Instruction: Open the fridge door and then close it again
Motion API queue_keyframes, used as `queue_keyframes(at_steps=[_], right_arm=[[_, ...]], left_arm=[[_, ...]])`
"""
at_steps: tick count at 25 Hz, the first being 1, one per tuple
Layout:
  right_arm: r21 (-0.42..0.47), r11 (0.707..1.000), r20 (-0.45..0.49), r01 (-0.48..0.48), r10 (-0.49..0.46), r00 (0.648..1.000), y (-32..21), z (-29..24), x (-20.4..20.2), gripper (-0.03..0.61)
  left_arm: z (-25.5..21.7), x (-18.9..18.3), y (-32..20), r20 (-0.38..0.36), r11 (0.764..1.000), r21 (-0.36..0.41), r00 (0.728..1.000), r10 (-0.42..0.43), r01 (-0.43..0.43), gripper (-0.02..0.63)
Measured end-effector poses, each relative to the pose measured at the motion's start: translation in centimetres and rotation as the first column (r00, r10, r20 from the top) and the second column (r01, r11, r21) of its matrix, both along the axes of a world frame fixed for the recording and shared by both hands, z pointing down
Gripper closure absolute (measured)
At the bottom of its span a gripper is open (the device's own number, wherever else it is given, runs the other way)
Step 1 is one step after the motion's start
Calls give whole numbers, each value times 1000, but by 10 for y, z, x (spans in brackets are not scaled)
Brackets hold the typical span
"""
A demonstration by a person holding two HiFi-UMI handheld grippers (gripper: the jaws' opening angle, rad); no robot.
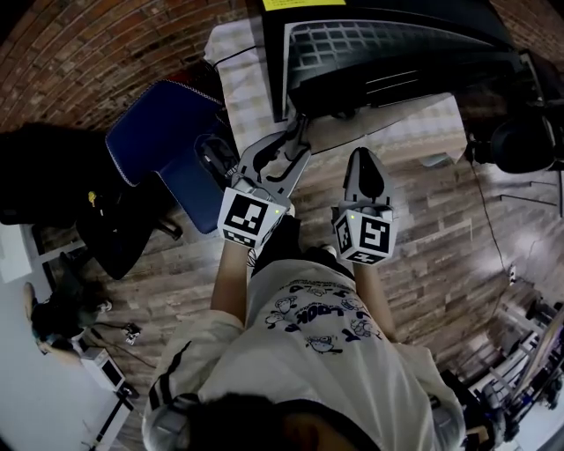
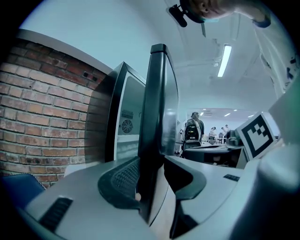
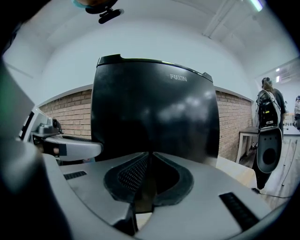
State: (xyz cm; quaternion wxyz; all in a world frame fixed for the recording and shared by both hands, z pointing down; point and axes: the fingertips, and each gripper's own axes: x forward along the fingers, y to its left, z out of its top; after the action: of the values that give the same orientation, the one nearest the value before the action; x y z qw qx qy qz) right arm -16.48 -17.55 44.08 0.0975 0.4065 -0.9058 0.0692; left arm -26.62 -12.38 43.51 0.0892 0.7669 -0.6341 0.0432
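A black fridge (image 1: pixel 388 22) stands on a white base at the top of the head view, its door (image 1: pixel 405 75) swung partly open. My left gripper (image 1: pixel 298 123) reaches the door's free edge. In the left gripper view the door (image 2: pixel 159 117) runs edge-on between the jaws, both pads (image 2: pixel 123 180) lie against it, and the fridge body (image 2: pixel 124 117) shows behind it. My right gripper (image 1: pixel 363 157) hangs just right of the left one, shut on nothing. In the right gripper view its gripper (image 3: pixel 149 157) points at the door's black front face (image 3: pixel 154 108).
A blue chair (image 1: pixel 172 132) stands left of the fridge, with black bags (image 1: pixel 53 176) further left. The floor is wood planks and the wall is brick (image 2: pixel 42 117). Dark equipment and cables (image 1: pixel 520 141) sit at the right. A person with a backpack (image 3: pixel 268 126) stands far right.
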Motion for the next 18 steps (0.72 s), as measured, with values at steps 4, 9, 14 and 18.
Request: queue_keyframes(at_steps=[4, 9, 14, 18], right_arm=[[9, 1000, 8, -7, 7, 1000, 13, -3, 20, 535], [5, 1000, 25, -19, 19, 1000, 23, -6, 44, 535], [10, 1000, 54, -22, 22, 998, 34, -12, 61, 535], [14, 1000, 61, -13, 12, 998, 46, -16, 74, 535]], left_arm=[[-1, 16, 11, 13, 1000, 8, 1000, -6, 6, 446], [3, 40, 23, 14, 1000, -12, 1000, -12, 13, 453], [-1, 60, 34, 30, 1000, -5, 1000, -4, 4, 460], [-1, 79, 43, 47, 1000, -8, 999, 3, -2, 465]])
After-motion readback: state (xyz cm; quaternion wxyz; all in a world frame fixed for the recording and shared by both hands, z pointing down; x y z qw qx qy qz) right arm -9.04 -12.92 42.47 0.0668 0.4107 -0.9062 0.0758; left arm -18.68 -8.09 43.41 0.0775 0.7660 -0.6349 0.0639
